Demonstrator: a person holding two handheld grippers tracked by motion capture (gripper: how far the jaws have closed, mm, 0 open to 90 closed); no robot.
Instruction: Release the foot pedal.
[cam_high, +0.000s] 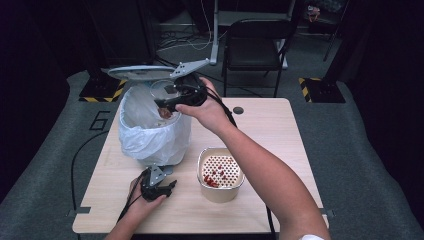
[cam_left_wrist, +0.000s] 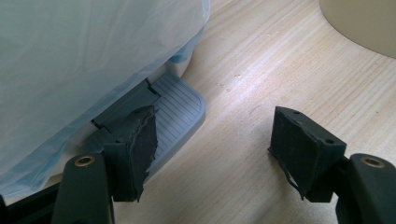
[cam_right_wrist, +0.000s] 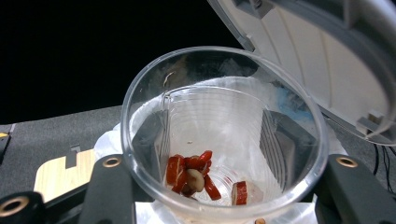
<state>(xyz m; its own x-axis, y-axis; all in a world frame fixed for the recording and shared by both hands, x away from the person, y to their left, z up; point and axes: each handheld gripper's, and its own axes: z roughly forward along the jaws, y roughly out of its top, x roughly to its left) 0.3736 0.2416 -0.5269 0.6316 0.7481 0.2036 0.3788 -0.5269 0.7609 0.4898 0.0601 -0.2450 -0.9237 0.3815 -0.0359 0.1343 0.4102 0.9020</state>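
My right gripper (cam_high: 167, 104) clamps a clear plastic cup (cam_right_wrist: 223, 135) of red scraps over the open pedal bin (cam_high: 150, 131) at the table's far-left corner. Left gripper (cam_left_wrist: 212, 149), jaws wide and empty, presses the pedal (cam_left_wrist: 180, 107). Next, I judge: tip further.

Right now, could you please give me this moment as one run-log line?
right gripper: shut on clear cup, over bin | cup: red pieces inside | left gripper: open, one jaw on pedal | lid: up
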